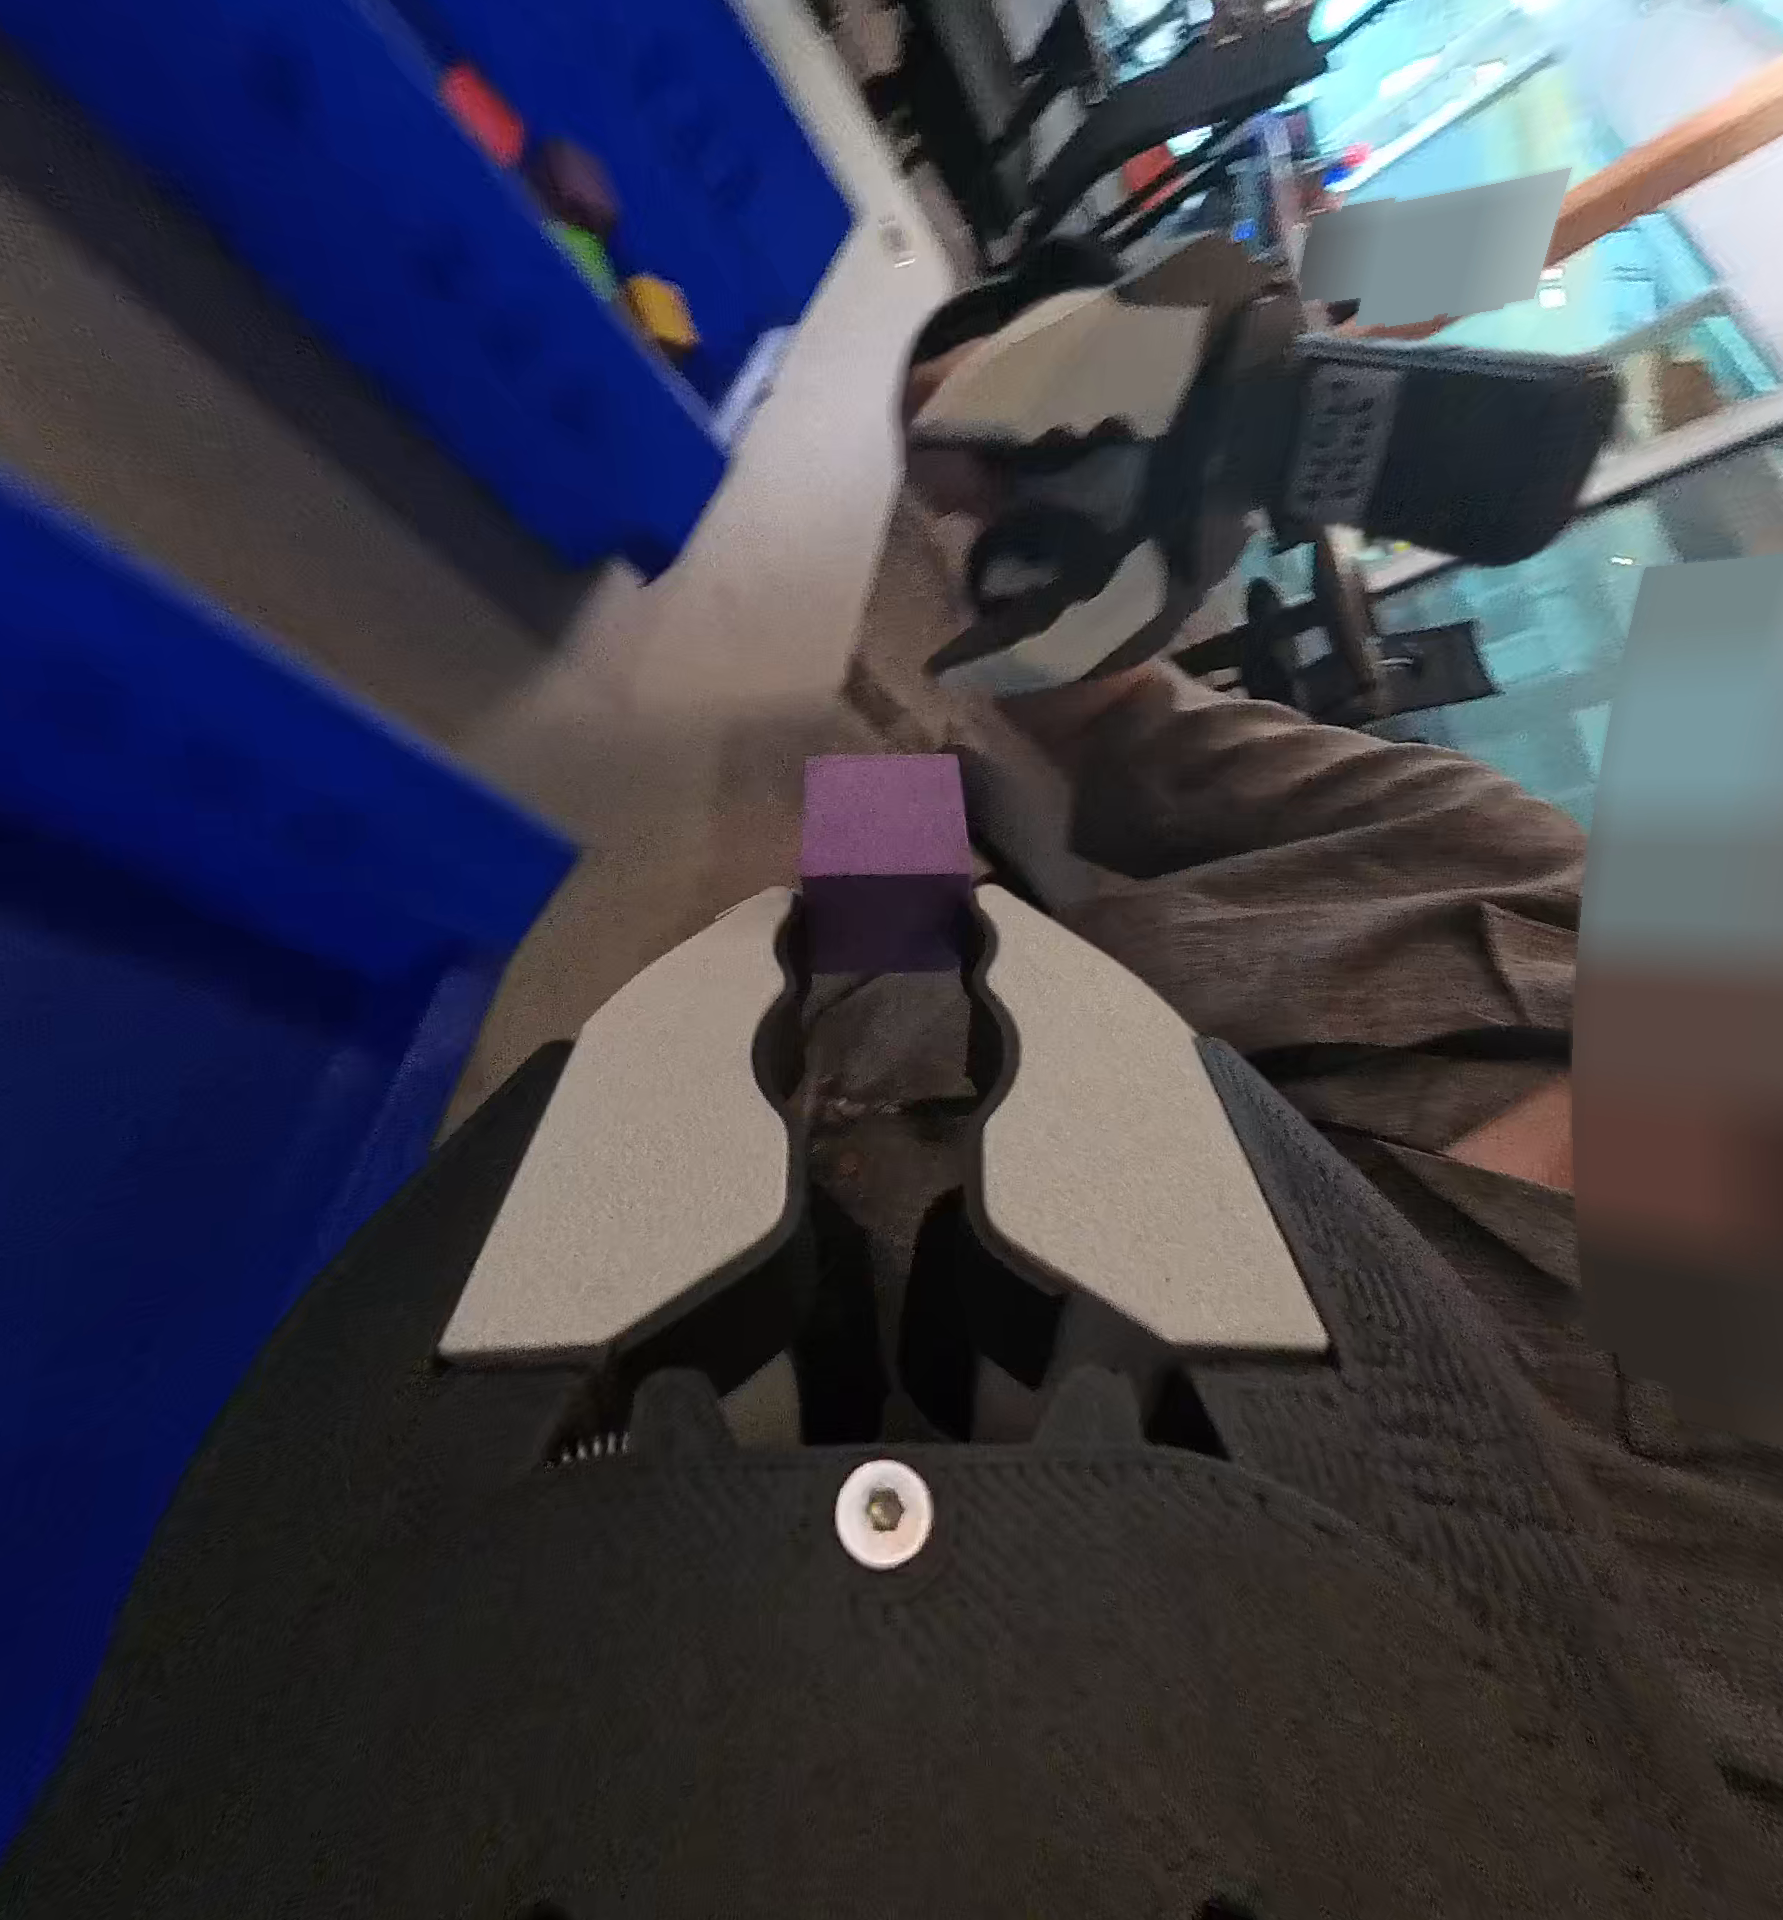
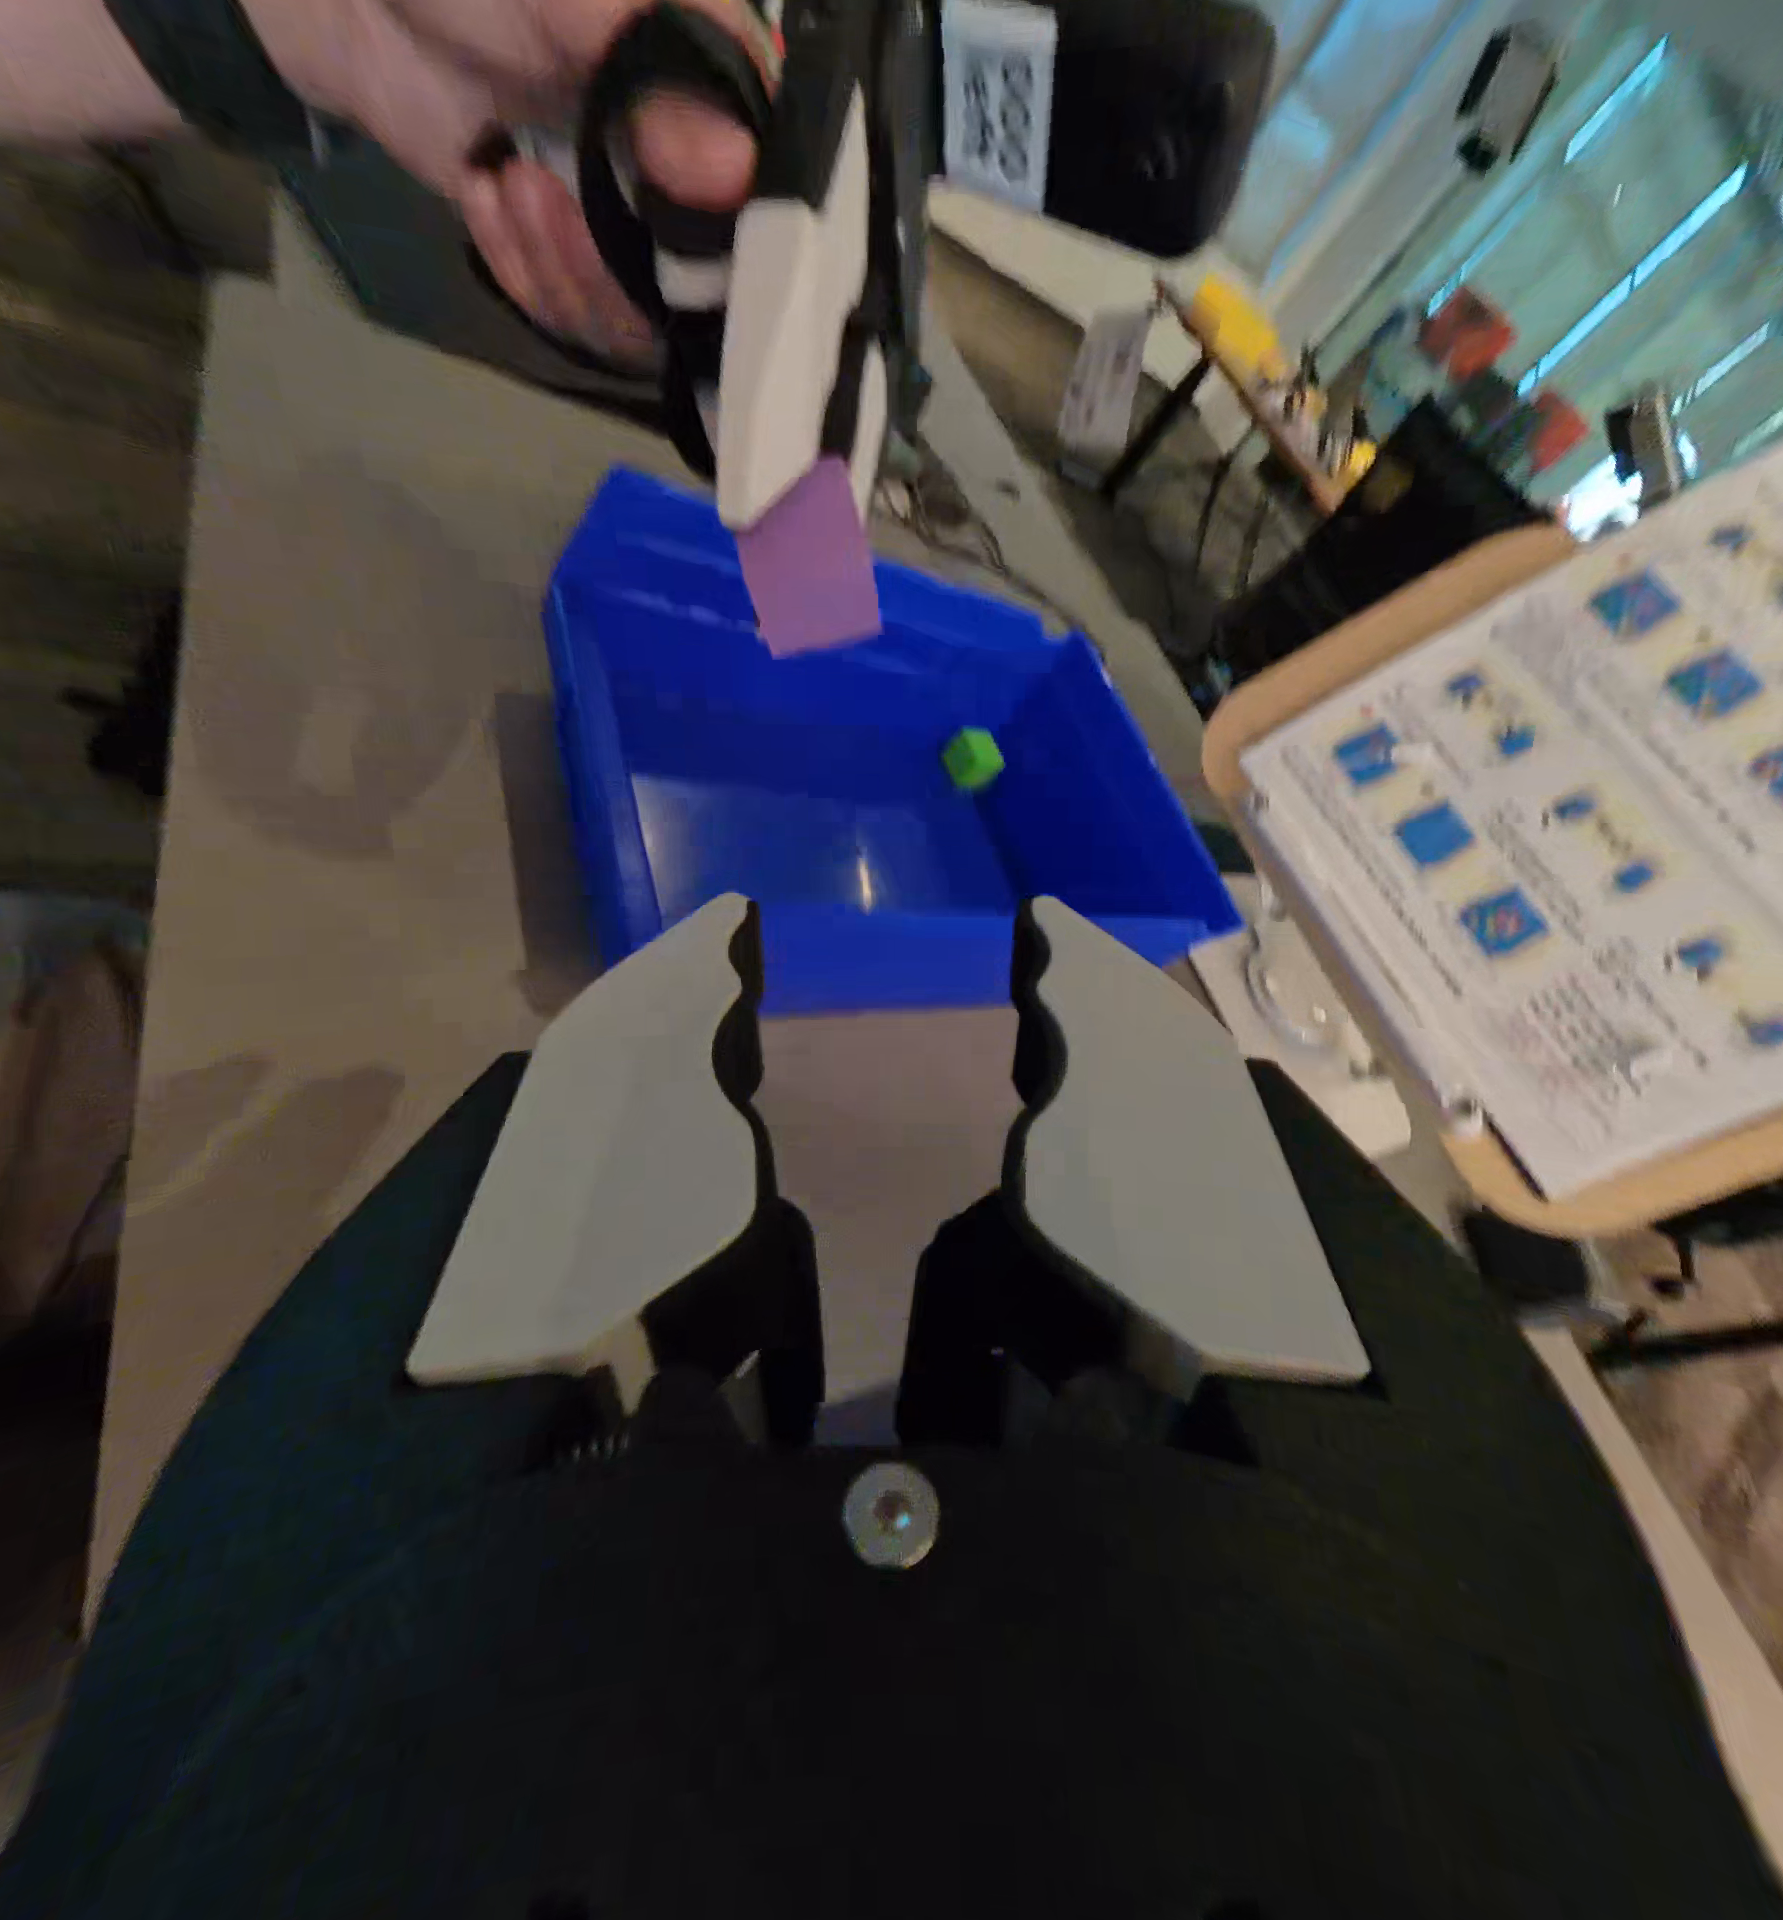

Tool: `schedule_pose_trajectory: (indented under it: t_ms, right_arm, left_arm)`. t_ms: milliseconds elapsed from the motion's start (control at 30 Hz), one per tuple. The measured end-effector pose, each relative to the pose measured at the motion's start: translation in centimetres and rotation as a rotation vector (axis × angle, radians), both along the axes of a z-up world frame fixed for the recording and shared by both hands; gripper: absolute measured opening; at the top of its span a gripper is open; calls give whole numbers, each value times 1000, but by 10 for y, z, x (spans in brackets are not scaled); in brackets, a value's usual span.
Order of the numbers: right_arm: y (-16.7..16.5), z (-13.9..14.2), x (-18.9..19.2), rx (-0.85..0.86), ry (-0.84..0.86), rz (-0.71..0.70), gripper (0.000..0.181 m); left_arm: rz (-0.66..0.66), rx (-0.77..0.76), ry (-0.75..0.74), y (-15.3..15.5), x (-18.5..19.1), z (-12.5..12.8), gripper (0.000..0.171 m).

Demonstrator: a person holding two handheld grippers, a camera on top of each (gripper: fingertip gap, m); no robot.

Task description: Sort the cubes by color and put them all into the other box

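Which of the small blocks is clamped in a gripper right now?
The purple block, pinched between the left gripper fingertips. The green block lies loose in the blue bin.

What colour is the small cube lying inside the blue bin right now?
Green. The cube sits on the bin floor near a side wall, clearest in the right wrist view.

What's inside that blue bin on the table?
One small green cube lies on the floor of the blue bin. The purple block held above hides part of the far wall; the right tool hides the near edge.
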State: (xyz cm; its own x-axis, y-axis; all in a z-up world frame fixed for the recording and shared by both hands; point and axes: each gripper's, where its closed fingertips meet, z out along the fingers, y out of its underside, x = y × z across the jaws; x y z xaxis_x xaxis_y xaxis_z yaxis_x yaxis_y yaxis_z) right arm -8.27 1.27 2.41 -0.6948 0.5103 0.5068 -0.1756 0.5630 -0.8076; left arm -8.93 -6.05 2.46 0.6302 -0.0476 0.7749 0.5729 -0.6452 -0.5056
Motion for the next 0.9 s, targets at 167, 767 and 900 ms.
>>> schedule_pose_trajectory:
  t_ms: [167,767,900]
  right_arm:
    - [-38,24,9,-4,52,108,46]
    - [-62,28,19,61,73,182,30]
    - [-59,29,18,56,72,185,30]
  left_arm:
    - [-95,132,-31,9,34,29,28]
    - [-139,123,-8,25,50,26,28]
    - [-112,132,33,29,46,27,29]
